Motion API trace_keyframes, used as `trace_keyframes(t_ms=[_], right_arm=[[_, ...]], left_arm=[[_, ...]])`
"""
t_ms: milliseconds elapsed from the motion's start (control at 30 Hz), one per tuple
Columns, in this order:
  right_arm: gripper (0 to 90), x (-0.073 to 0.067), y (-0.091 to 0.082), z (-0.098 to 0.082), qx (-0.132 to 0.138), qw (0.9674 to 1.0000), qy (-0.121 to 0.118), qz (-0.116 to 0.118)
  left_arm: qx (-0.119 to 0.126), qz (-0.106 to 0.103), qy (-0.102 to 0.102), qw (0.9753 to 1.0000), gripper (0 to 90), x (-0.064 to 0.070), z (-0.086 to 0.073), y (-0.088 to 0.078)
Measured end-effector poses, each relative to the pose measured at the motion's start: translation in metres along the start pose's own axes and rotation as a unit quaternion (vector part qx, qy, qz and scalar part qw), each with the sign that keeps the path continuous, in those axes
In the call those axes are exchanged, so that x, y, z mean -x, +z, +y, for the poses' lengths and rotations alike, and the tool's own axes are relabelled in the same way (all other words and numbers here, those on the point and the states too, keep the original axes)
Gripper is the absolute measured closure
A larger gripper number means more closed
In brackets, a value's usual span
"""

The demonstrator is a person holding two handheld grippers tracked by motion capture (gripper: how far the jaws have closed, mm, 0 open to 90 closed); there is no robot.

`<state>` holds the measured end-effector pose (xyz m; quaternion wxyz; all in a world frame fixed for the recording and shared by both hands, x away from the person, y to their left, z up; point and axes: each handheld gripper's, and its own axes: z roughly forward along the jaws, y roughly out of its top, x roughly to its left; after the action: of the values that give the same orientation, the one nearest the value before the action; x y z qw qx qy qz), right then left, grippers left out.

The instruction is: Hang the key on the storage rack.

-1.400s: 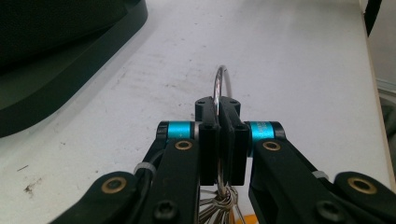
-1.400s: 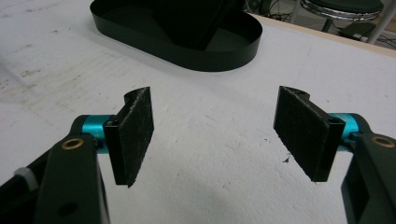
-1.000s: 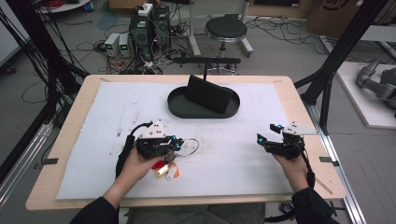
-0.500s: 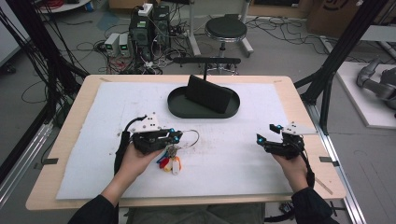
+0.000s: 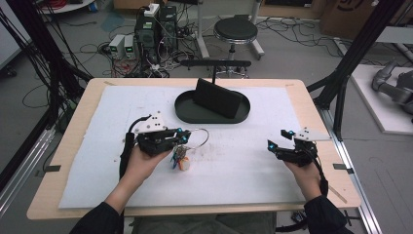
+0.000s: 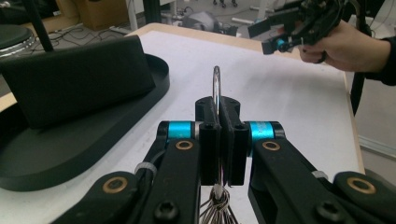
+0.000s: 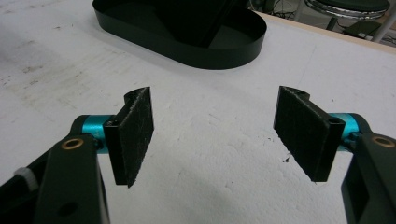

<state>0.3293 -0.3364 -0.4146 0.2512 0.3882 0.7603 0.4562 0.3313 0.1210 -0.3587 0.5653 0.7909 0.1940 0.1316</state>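
Observation:
My left gripper [image 5: 183,137] is shut on a metal key ring [image 5: 198,137], left of the table's middle. The ring's loop [image 6: 215,80] sticks up past the closed pads [image 6: 208,140]. Keys with coloured tags [image 5: 180,160] hang under the jaws, just above the white mat [image 5: 234,165] or touching it. At the right of the table my right gripper [image 5: 276,139] is held open; its pads [image 7: 136,133] stand wide apart with nothing between them. It also appears far off in the left gripper view [image 6: 280,32].
A black oval tray [image 5: 186,113] with an upright black block [image 5: 216,97] in it sits at the far middle of the mat, also seen in the right gripper view [image 7: 187,44]. A stool [image 5: 235,30] and cables lie beyond the table.
My left gripper has shifted slightly, and the key bunch has risen a little with it. The right gripper has stayed still.

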Motion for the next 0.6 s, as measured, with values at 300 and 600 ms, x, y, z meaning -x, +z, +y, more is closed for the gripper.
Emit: trace_keyframes(t_ms=[300, 600], right_arm=[[29.2, 0.001, 0.001, 0.000, -0.001, 1.0000, 0.001, 0.000], [29.3, 0.002, 0.002, 0.000, 0.000, 1.0000, -0.002, 0.002]], left_arm=[[0.030, 0.004, -0.004, 0.9995, 86.6, -0.007, 0.016, -0.002], [0.047, 0.026, -0.012, 0.9985, 86.5, -0.023, 0.033, -0.005]])
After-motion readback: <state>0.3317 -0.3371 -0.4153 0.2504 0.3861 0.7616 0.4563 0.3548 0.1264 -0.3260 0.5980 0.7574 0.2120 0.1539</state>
